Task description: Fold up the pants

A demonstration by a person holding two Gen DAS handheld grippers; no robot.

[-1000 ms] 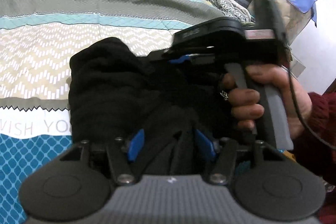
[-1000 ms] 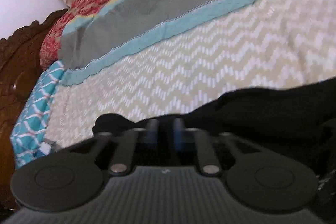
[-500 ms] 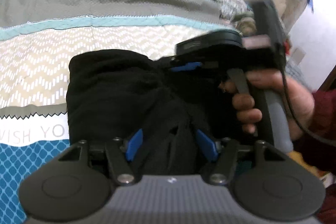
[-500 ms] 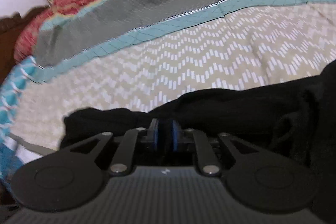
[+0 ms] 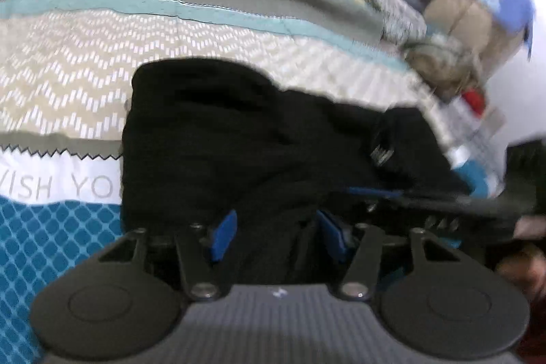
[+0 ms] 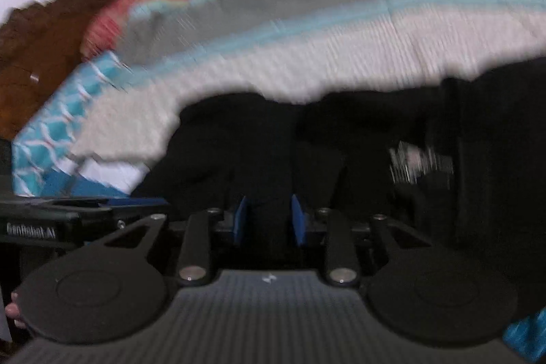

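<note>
The black pants (image 5: 239,139) lie folded in a bundle on the patterned bedspread (image 5: 68,74). My left gripper (image 5: 276,234) has its blue pads apart with black cloth between them at the bundle's near edge. The right gripper shows in the left wrist view (image 5: 426,200) as a blurred black bar low at the right, over the pants' near right edge. In the right wrist view my right gripper (image 6: 268,224) has its blue pads parted with pants cloth (image 6: 341,139) between and ahead of them. The left gripper's body (image 6: 51,220) shows at that view's left edge.
The bedspread (image 6: 307,33) stretches beyond the pants. A wooden headboard (image 6: 44,33) stands at the left in the right wrist view. Piled cloth and covered boxes (image 5: 477,9) sit past the bed's far right edge.
The right gripper has dropped from above the bundle to its near right edge, and its pads have opened from shut. The left gripper's pads have spread a little. Both views are blurred by motion.
</note>
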